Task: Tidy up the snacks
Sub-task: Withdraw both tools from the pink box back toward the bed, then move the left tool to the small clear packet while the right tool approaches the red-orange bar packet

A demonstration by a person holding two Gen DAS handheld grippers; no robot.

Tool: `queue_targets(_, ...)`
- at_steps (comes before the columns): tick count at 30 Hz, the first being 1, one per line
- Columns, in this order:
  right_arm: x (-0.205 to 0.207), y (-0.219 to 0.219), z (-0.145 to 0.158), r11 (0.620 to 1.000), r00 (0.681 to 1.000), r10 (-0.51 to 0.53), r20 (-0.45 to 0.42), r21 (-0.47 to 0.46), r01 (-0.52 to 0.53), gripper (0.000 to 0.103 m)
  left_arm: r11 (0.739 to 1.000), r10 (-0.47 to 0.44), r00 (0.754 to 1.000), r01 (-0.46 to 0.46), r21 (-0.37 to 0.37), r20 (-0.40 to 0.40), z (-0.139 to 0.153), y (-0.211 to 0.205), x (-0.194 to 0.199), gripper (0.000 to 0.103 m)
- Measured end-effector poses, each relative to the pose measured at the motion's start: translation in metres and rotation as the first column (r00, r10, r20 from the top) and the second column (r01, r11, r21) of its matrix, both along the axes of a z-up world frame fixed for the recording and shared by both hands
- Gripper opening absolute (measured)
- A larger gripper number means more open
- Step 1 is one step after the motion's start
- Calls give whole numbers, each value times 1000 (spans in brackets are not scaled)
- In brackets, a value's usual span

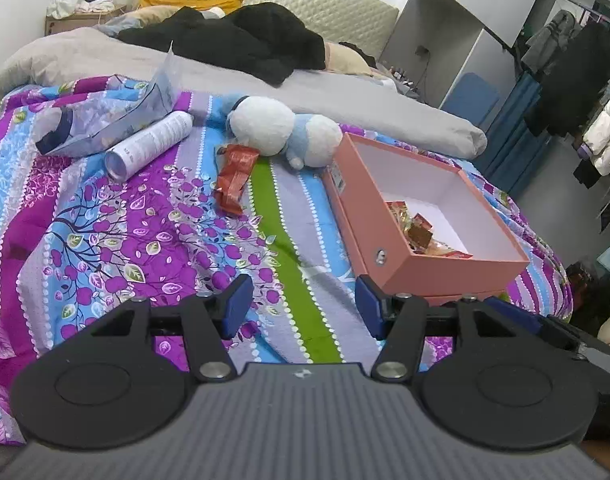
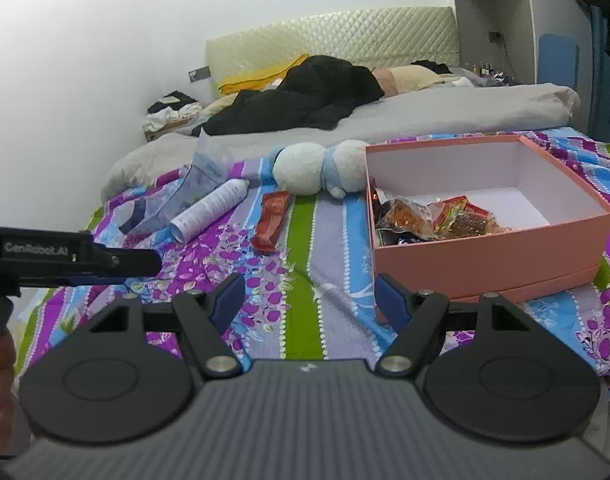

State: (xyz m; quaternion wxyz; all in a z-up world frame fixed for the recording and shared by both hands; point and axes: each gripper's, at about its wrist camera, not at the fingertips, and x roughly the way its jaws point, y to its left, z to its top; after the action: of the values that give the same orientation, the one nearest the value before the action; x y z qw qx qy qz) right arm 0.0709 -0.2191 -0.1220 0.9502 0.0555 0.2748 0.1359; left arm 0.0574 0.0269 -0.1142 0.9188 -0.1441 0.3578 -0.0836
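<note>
- Left gripper (image 1: pixel 303 305): jaws apart, nothing between them, above the patterned bedspread (image 1: pixel 145 216).
- Right gripper (image 2: pixel 310 300): likewise parted and empty, just short of the pink box (image 2: pixel 493 256).
- Red snack packet (image 1: pixel 233 178): lies loose on the bedspread, between the white cylindrical bottle (image 1: pixel 151 143) and the box, near a plush toy (image 1: pixel 283 130).
- Box: open, several wrapped snacks (image 2: pixel 433 216) piled in one corner.
- Step in hand, as judged: approach to the remaining packet. Next move calls for reaching forward, straddling the flat wrapper, closing, then carrying it into the box.

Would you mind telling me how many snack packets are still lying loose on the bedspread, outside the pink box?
1: a red snack packet lies near the plush toy, left of the pink box. Others are already inside the box.
</note>
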Motion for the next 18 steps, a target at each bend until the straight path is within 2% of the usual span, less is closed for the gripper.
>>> queue_targets(12,30,24,-17,998,998,55,-7,-10,-55,73,999,40,999,-40,9,-35,-22,27,40,62)
queue_targets(18,51,36,-30,996,996,85,-24,-19,-86,73,998,63,996,-65,-18,-69,-46,42,71,62)
